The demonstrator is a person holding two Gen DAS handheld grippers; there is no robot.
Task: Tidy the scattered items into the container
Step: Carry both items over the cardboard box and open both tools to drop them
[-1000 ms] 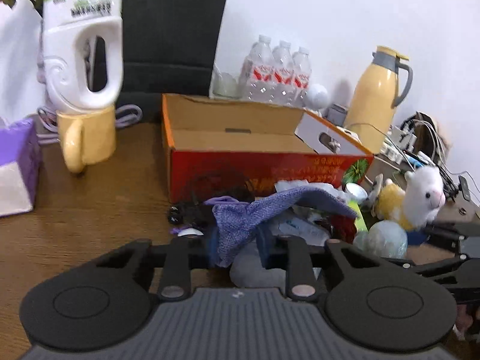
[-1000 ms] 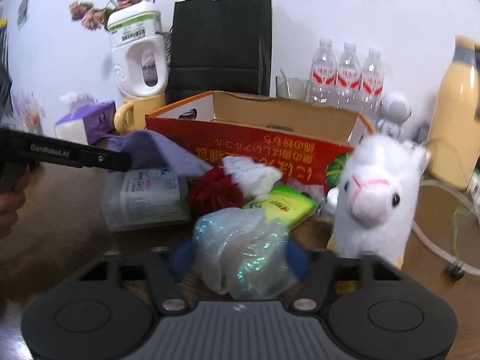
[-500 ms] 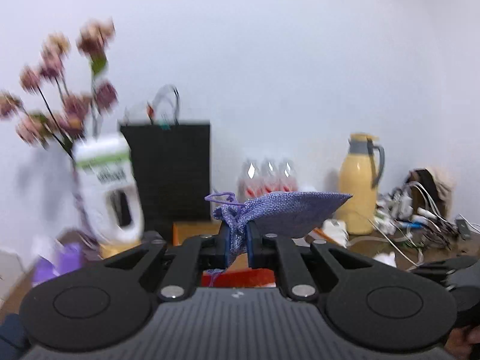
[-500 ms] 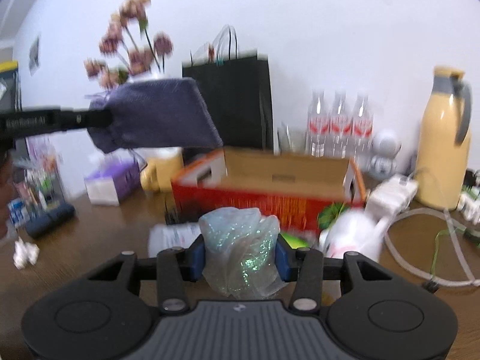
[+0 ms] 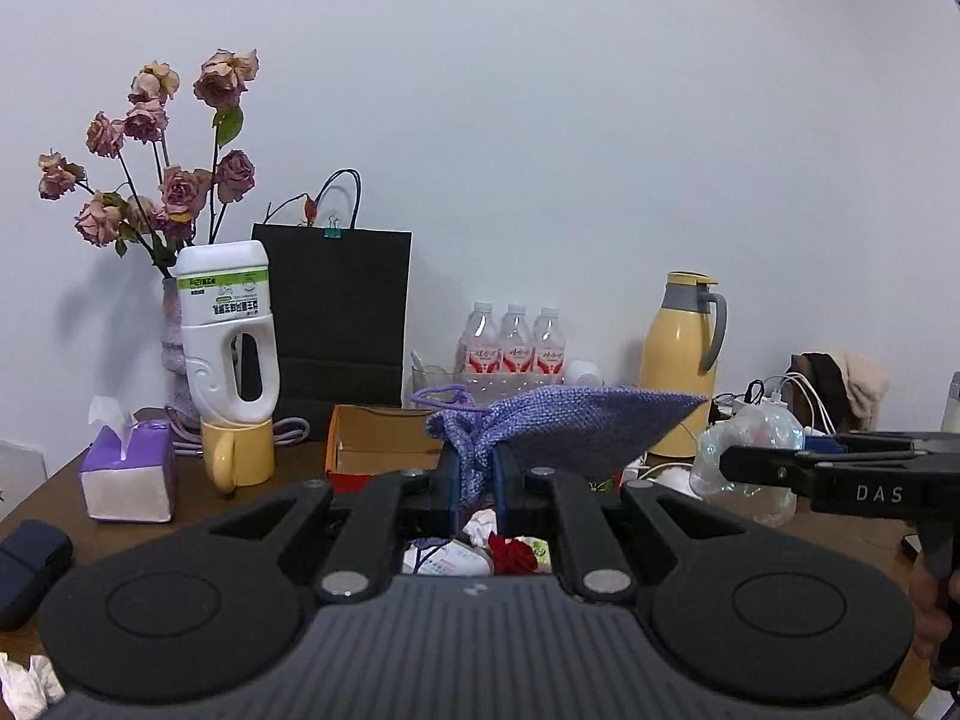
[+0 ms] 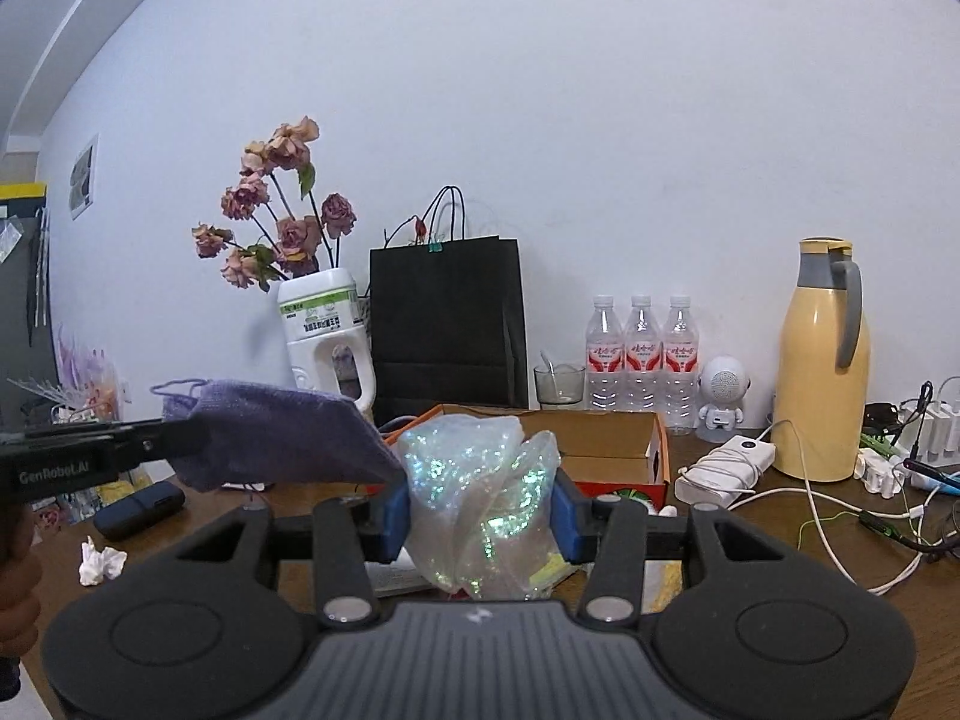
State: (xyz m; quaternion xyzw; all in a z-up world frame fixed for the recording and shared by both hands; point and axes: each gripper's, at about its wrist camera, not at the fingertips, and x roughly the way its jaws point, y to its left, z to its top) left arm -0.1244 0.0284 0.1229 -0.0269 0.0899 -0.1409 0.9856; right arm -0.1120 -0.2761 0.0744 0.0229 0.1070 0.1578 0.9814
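My left gripper (image 5: 476, 474) is shut on the neck of a purple drawstring pouch (image 5: 576, 429) and holds it in the air in front of the open cardboard box (image 5: 384, 441). My right gripper (image 6: 480, 507) is shut on a crumpled iridescent plastic bag (image 6: 486, 498), raised in front of the same box (image 6: 606, 450). The pouch (image 6: 282, 432) also shows at the left of the right wrist view, and the plastic bag (image 5: 747, 450) at the right of the left wrist view. A red cloth flower (image 5: 513, 555), a wipes pack (image 5: 444, 558) and crumpled tissue (image 5: 480, 528) lie on the table below the left gripper.
Behind the box stand a black paper bag (image 5: 336, 312), water bottles (image 5: 516, 342), a yellow thermos (image 5: 681, 360), a white jug on a yellow mug (image 5: 231, 336) and a tissue box (image 5: 129, 468). Cables and a power bank (image 6: 729, 465) lie to the right.
Both grippers rose from the pile on the table, the left lifting the purple pouch and the right lifting the plastic bag. They now hold them level with the box top.
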